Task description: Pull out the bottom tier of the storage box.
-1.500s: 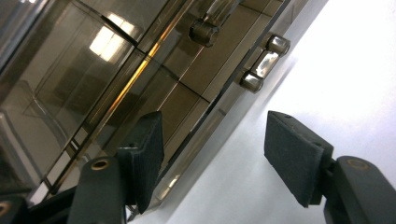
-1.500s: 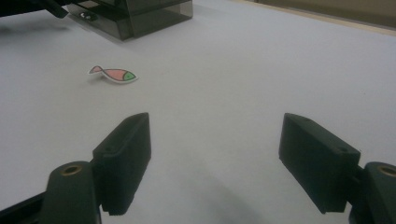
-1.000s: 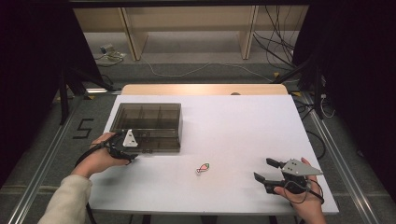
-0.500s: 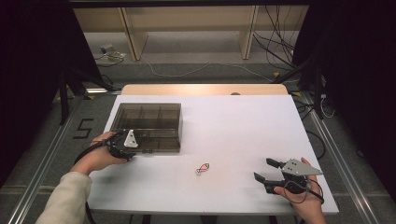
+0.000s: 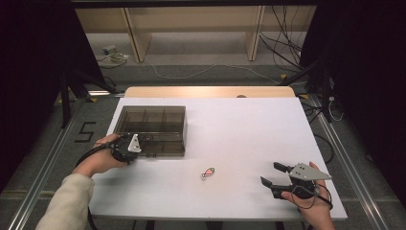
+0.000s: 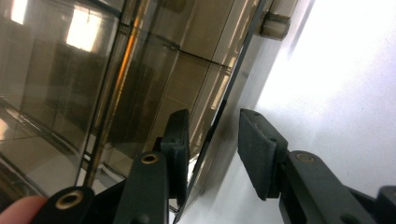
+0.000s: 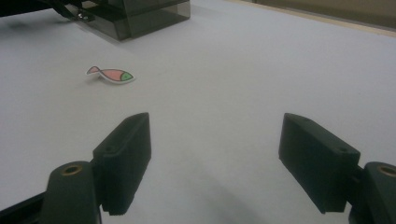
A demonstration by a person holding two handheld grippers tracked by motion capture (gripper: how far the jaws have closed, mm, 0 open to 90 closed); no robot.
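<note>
1. Your left gripper [image 5: 135,149] sits at the near-left corner of the smoked compartment box [image 5: 152,125]. Its jaws straddle the front edge of the lid [image 6: 219,121], one above the lid, one out in front over the white table [image 5: 249,129].
2. The jaws have just been closing. In the left gripper view there's a gap between the lid edge and the outer pad, so it's not clamped yet; read it as open with the edge between the pads.
3. Box position: left side of the table, long side towards you, lid down.
4. Likely step: pinch the lid lip and lift. Get the lip deeper into the pads before you finish closing, since an edge grip on thin plastic will probably slip.
5. Lift by rotating about the far hinge side rather than pulling towards you, or the whole box may slide.
6. Your right gripper [image 5: 275,175] is open and empty, low over the table at near right. The small fish sticker [image 5: 208,172] lies flat between it and the box, well apart from both grippers.
7. If the box drags, use the right one to brace its front wall.
</note>
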